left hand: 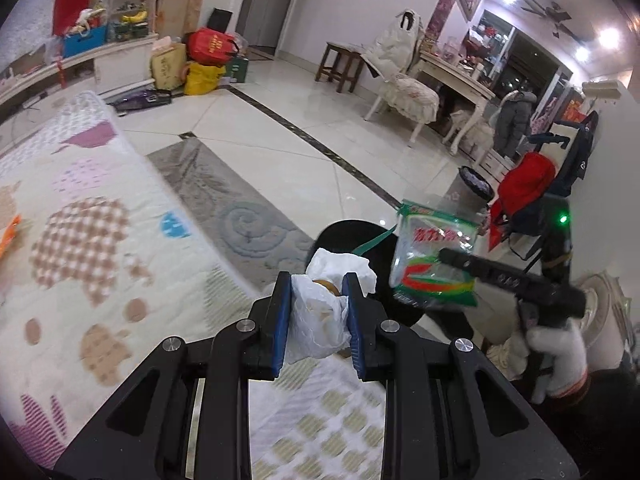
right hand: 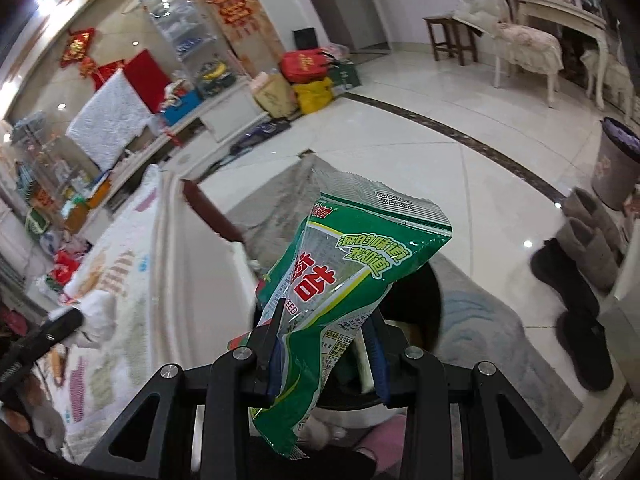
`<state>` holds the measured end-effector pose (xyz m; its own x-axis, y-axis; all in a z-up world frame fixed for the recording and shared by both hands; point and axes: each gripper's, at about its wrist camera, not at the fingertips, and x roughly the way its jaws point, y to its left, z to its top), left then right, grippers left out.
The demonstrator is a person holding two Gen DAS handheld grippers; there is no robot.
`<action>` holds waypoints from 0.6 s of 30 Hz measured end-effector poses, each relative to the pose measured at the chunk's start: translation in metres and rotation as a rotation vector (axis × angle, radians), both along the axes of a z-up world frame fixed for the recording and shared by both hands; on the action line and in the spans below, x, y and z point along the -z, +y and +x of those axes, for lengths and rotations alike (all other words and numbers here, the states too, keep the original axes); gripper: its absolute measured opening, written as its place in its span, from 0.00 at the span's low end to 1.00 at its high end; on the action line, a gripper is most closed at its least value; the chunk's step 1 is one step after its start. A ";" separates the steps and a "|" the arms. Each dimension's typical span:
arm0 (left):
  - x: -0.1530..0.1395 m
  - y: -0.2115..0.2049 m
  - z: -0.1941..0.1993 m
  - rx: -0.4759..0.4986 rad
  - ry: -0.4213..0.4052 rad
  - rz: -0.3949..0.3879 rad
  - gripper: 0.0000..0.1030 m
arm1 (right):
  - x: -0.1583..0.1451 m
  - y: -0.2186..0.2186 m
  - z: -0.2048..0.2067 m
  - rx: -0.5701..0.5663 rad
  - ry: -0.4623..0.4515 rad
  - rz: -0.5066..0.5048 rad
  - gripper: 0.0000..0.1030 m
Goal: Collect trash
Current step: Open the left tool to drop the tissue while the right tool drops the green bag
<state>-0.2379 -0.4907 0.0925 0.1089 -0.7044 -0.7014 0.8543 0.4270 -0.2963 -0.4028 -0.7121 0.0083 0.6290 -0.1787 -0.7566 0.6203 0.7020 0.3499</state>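
My left gripper (left hand: 318, 284) is shut on a crumpled white tissue wad (left hand: 320, 320), its blue pads pressing both sides. Just past it is the dark mouth of a black trash bin (left hand: 344, 234) on the floor. My right gripper (right hand: 326, 318) is shut on a green seaweed snack packet (right hand: 348, 276), which sticks up over the same black bin (right hand: 420, 292). In the left wrist view, the right gripper (left hand: 446, 257) holds that packet (left hand: 432, 252) to the right of the bin, with a white-gloved hand (left hand: 556, 356) behind it. In the right wrist view, the left gripper (right hand: 60, 326) and its wad (right hand: 96, 316) show at far left.
A table with a patterned white cloth (left hand: 80, 240) lies left of the bin. A grey swirl rug (left hand: 240, 208) covers the glossy tile floor. Dark boots (right hand: 576, 312) and a grey bin (right hand: 616, 160) stand at right. A chair (left hand: 404, 88) and stool (left hand: 340, 64) stand farther off.
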 end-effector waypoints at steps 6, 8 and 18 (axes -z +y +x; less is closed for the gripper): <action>0.014 -0.048 -0.009 0.049 0.049 0.021 0.22 | 0.018 -0.013 0.003 0.011 0.052 0.011 0.33; 0.020 -0.065 -0.012 0.056 0.068 0.030 0.23 | 0.022 -0.015 0.006 0.014 0.068 0.003 0.33; 0.062 -0.122 -0.018 0.068 0.153 0.070 0.51 | 0.040 -0.032 0.008 0.080 0.072 0.040 0.71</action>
<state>-0.2559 -0.6129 0.0304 -0.0490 -0.6553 -0.7538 0.8293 0.3939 -0.3963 -0.3949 -0.7437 -0.0313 0.5580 -0.1949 -0.8066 0.6980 0.6359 0.3292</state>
